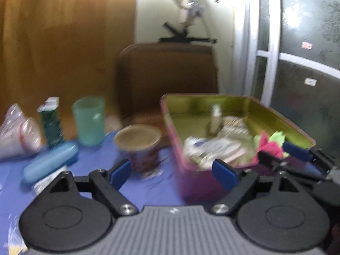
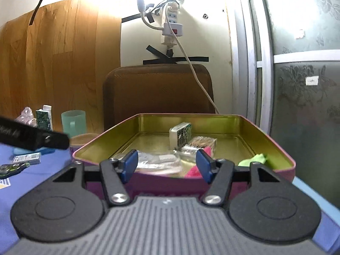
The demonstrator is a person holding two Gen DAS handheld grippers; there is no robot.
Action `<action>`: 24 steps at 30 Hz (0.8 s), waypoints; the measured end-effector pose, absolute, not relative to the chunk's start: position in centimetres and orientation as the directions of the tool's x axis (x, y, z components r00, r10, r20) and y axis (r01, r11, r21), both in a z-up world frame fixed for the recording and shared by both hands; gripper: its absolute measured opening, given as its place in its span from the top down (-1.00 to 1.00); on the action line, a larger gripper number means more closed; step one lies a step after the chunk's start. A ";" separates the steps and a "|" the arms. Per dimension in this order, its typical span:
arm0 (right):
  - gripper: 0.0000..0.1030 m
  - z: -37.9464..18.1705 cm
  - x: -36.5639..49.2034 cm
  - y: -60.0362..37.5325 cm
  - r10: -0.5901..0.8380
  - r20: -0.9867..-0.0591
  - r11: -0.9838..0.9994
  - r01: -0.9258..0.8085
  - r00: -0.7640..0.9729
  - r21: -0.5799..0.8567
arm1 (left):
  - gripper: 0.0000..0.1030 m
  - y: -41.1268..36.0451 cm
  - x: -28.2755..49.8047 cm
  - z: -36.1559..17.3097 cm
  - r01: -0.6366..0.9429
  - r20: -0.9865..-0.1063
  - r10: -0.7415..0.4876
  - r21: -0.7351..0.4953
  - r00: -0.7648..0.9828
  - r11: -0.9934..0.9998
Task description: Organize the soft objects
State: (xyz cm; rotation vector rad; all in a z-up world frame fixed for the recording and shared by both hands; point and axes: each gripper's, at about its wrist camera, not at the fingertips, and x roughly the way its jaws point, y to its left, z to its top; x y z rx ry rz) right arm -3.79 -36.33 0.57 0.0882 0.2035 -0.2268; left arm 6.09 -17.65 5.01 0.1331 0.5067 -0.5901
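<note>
A pink tin [image 1: 197, 182] with a gold inside stands on the blue table cover, right of centre. In it lie a pink cloth [image 1: 268, 144], a green cloth [image 1: 278, 136] and clear plastic packets [image 1: 214, 148]. My left gripper [image 1: 172, 174] hovers open before the tin's left front corner, with nothing between its blue pads. My right gripper [image 2: 167, 166] is open at the tin's [image 2: 274, 140] near wall and holds nothing. Just past its right pad lies the pink cloth [image 2: 193, 172], with the green cloth [image 2: 254, 159] farther right. The right gripper's fingers [image 1: 295, 152] reach over the cloths in the left wrist view.
Left of the tin stand a brown-rimmed cup [image 1: 138, 142], a teal cup [image 1: 89, 121], a green carton [image 1: 52, 123], a blue case [image 1: 50, 163] and a plastic bag [image 1: 17, 131]. A brown chair back [image 2: 157, 89] rises behind the table. A power cord [image 2: 197, 74] hangs down the wall.
</note>
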 end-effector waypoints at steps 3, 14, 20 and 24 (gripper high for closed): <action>-0.23 0.5 -4.1 -35.4 -0.184 -0.210 0.976 0.205 0.960 0.080 | -0.68 -14.9 5.7 4.1 0.523 -0.508 -0.458 -0.017 0.730 0.852; -0.23 1.5 -3.0 -28.5 0.031 -0.235 0.999 -0.024 0.972 0.031 | -0.71 -2.3 5.5 0.7 0.246 -0.585 -0.179 0.037 0.791 0.969; -0.23 1.4 0.2 -24.3 0.214 -0.341 0.977 -0.200 0.915 0.075 | -0.71 4.4 7.0 -0.2 0.051 -0.603 -0.047 -0.010 0.796 0.999; -0.23 1.8 3.5 -21.3 0.288 -0.385 0.957 -0.268 0.877 0.107 | -0.71 6.2 6.9 -0.1 0.038 -0.581 -0.098 -0.114 0.808 0.993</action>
